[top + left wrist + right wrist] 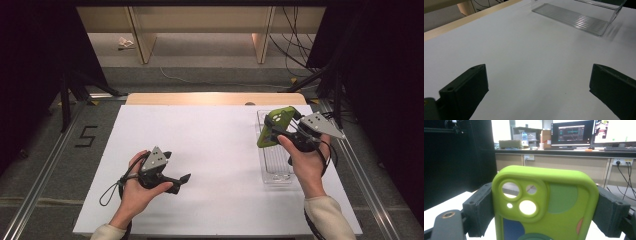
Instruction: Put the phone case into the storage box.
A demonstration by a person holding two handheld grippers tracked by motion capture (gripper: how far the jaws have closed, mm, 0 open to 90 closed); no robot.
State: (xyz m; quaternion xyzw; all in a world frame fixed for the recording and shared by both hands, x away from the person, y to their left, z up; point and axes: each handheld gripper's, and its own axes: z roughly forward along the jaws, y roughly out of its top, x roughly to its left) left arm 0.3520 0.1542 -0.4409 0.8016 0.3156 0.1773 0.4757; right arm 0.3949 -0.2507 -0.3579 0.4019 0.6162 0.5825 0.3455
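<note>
Fingers first: your right gripper (274, 131) has its jaws closed on the two long edges of the green phone case (273, 127), and in the right gripper view the case (544, 205) stands upright between the pads, camera cut-outs toward the top; your left gripper (181, 181) has its jaws spread wide with nothing between them, only bare table showing past them in the left gripper view.

Working down in size: the white table (200, 150) carries one item, the clear plastic tray (276, 165), which lies at the right, running near to far; the tray (584, 20) looks empty, its ribbed floor bare; the case is held in the air above the tray's far end, not touching it as far as I can tell.

By my judgement you're past the pick-up and mid-carry; what's left is lowering the case into the tray and letting go; your left hand (135, 187) waits at the near left, well apart from the work.
</note>
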